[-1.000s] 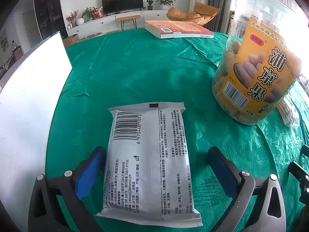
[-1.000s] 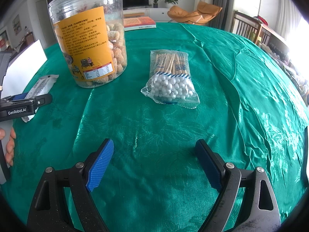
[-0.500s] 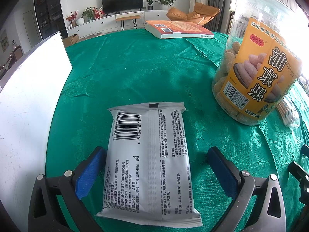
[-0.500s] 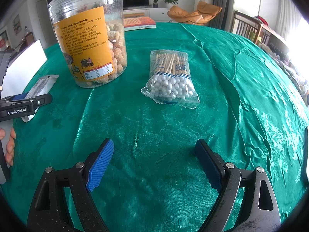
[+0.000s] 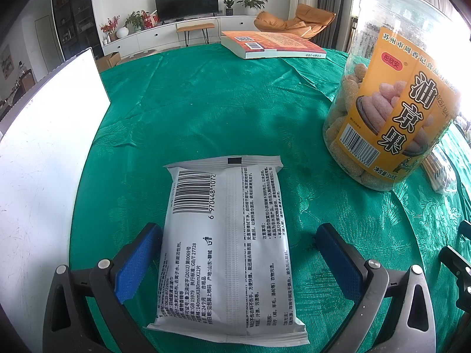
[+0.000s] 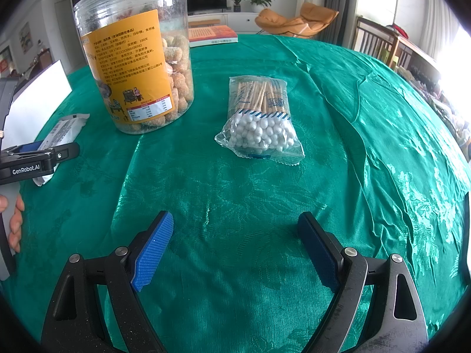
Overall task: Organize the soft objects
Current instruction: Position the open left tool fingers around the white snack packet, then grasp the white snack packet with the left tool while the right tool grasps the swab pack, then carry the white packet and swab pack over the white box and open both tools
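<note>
While jar (image 5: 391,94) stands near, book (image 5: 273,44) beyond wipes pack (image 5: 226,244).

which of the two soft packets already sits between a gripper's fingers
The white wipes packet, lying flat between the open left gripper. The cotton swab bag lies well ahead of the open right gripper.

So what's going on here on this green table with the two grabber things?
A person is holding a pair of tongs in each hand over a green tablecloth. The left tongs are open and straddle a white wipes packet lying flat, not yet squeezed. The right tongs are open over bare cloth, short of the cotton swab bag. A snack jar stands between the two soft packs.
</note>
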A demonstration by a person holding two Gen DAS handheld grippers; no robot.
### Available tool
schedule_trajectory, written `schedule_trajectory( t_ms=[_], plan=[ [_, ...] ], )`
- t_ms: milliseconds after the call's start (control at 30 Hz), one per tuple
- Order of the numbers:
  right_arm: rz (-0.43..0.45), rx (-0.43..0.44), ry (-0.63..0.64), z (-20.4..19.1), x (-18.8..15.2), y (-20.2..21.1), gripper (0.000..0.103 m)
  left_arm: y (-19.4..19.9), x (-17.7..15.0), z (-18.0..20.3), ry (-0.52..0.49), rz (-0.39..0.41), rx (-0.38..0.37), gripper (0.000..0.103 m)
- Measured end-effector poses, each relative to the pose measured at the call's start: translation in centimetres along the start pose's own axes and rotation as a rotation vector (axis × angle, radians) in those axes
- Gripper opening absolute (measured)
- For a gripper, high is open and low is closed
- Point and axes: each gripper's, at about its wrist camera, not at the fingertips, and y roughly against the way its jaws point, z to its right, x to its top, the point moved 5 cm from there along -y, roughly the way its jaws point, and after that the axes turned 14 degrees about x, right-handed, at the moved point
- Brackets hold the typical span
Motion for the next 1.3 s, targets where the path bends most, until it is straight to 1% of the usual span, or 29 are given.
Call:
schedule_trajectory(
  t_ms=[200, 233, 267, 300, 333, 367, 400, 433, 500, 567, 600, 667, 700, 733, 767, 800, 833, 867, 900, 1000, 1067, 1133, 1167, 1233, 1267, 1300],
  plan=[
    [-0.003, 0.006, -0.001, 0.0, 0.0, 0.0, 0.089, 0.1, -0.1, -0.1, -0.010, -0.008, -0.002, 0.103],
    [-0.014, 0.018, -0.003, 0.0, 0.1, 0.1, 0.089, 0.2, 0.0, -0.1, -0.026, -0.034, -0.010, 0.103],
    [-0.021, 0.059, -0.023, 0.3, 0.4, 0.4, 0.088, -0.1, 0.2, 0.0, -0.048, -0.073, -0.017, 0.103],
    [0.005, 0.125, -0.073, 0.9, 1.0, 1.0, 0.087, -0.1, 0.2, 0.0, -0.067, -0.120, -0.022, 0.103],
    [0.048, 0.173, -0.127, 1.9, 1.7, 1.9, 0.087, -0.1, 0.3, 0.0, -0.075, -0.143, -0.021, 0.103],
    [0.091, 0.179, -0.180, 3.2, 2.6, 2.7, 0.087, -0.1, 0.2, 0.0, -0.079, -0.153, -0.020, 0.103],
    [0.104, 0.160, -0.207, 4.4, 3.6, 3.0, 0.087, 0.0, 0.0, 0.1, -0.086, -0.158, -0.017, 0.103],
    [0.086, 0.145, -0.215, 5.3, 4.6, 2.8, 0.087, 0.2, -0.2, 0.2, -0.095, -0.158, -0.016, 0.103],
    [0.024, 0.119, -0.214, 6.3, 6.9, 1.7, 0.087, 0.4, -0.4, 0.4, -0.109, -0.155, -0.011, 0.103],
    [-0.062, 0.104, -0.175, 6.2, 8.9, -0.5, 0.087, 0.5, -0.4, 0.3, -0.096, -0.152, -0.010, 0.102],
    [-0.098, 0.102, -0.155, 5.9, 9.6, -1.7, 0.087, 0.6, -0.4, 0.1, -0.082, -0.147, -0.011, 0.098],
    [-0.137, 0.120, -0.137, 5.3, 10.7, -3.9, 0.087, 1.0, -0.3, -0.6, -0.053, -0.127, 0.001, 0.078],
    [-0.149, 0.126, -0.133, 5.1, 10.9, -4.8, 0.085, 1.1, -0.1, -1.0, -0.039, -0.117, -0.003, 0.068],
    [-0.176, 0.126, -0.123, 4.9, 10.9, -5.7, 0.084, 1.3, -0.1, -1.3, -0.037, -0.122, -0.002, 0.066],
    [-0.194, 0.082, -0.076, 4.7, 10.9, -6.1, 0.078, 1.4, -0.2, -1.5, -0.030, -0.122, -0.002, 0.066],
    [-0.211, 0.013, -0.001, 4.2, 11.1, -6.1, 0.043, 1.6, -0.4, -1.8, -0.014, -0.120, -0.011, 0.065],
    [-0.214, -0.002, 0.027, 3.9, 11.4, -5.7, 0.039, 1.9, -0.5, -2.1, 0.012, -0.123, -0.032, 0.065],
    [-0.217, 0.017, 0.011, 3.8, 11.5, -5.4, 0.037, 2.3, -0.5, -2.4, 0.042, -0.123, -0.059, 0.065],
    [-0.201, 0.034, -0.013, 3.9, 11.9, -4.7, 0.036, 2.6, -0.3, -2.6, 0.067, -0.118, -0.079, 0.065],
    [-0.081, 0.008, -0.026, 4.0, 14.5, -0.9, 0.036, 4.8, 1.1, -3.8, 0.161, -0.070, -0.144, 0.065],
    [0.007, 0.014, -0.024, 3.6, 16.7, 2.0, 0.036, 7.3, 2.3, -5.2, 0.205, -0.022, -0.179, 0.065],
    [0.074, 0.016, 0.020, 2.1, 18.9, 5.1, 0.036, 10.2, 3.4, -7.2, 0.232, 0.034, -0.194, 0.065],
    [0.102, 0.022, 0.052, 0.8, 19.9, 6.6, 0.036, 11.4, 3.9, -8.2, 0.240, 0.059, -0.191, 0.065],
    [0.137, 0.052, 0.122, -2.4, 21.3, 8.9, 0.036, 14.4, 3.9, -11.5, 0.256, 0.110, -0.162, 0.065],
    [0.146, 0.088, 0.157, -4.6, 21.7, 10.0, 0.036, 15.5, 3.7, -12.9, 0.261, 0.126, -0.140, 0.065],
    [0.148, 0.136, 0.184, -6.7, 21.8, 10.9, 0.036, 16.8, 3.2, -15.1, 0.270, 0.144, -0.098, 0.065]
  ],
)
